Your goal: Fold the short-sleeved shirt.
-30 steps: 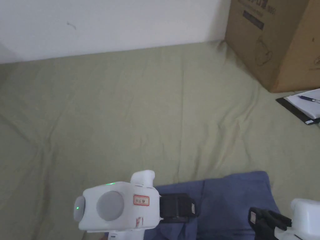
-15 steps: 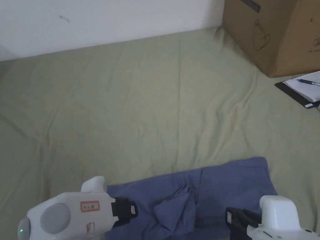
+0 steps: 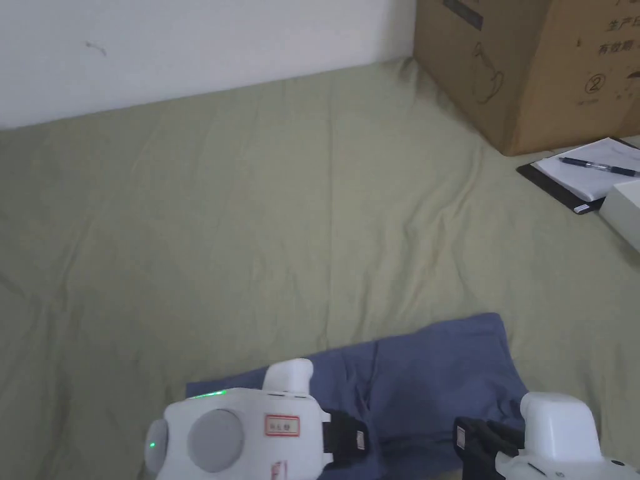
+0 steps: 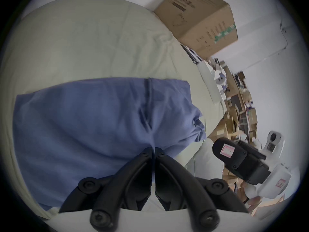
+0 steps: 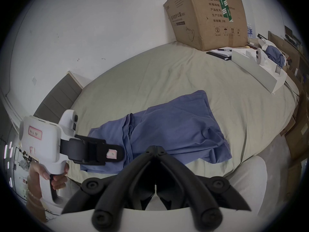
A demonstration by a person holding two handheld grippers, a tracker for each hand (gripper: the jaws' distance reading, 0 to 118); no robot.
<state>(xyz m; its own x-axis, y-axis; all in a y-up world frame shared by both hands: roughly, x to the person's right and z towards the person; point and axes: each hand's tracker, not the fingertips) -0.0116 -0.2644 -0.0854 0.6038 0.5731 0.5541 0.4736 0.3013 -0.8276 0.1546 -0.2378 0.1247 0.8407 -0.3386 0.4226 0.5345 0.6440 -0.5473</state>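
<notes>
The blue shirt [image 3: 431, 381] lies at the near edge of the bed [image 3: 262, 206], and it looks tidier than half a second ago: the loose flap that bunched up in its middle is now laid down flat, so one fold seems finished and the cloth reads as a rough rectangle. The left claw [image 3: 353, 439], which stood off the shirt's left end then, now sits over the cloth. Its jaws are clenched together in the left claw's own view [image 4: 153, 149], tips at the near hem; whether any cloth is pinched I cannot tell. The right claw [image 5: 156, 147] is clenched too, on nothing I can make out. The right claw's view shows a crumpled right end [image 5: 215, 150] hanging toward the bed's edge, which the head view cuts off; probably that needs smoothing next
</notes>
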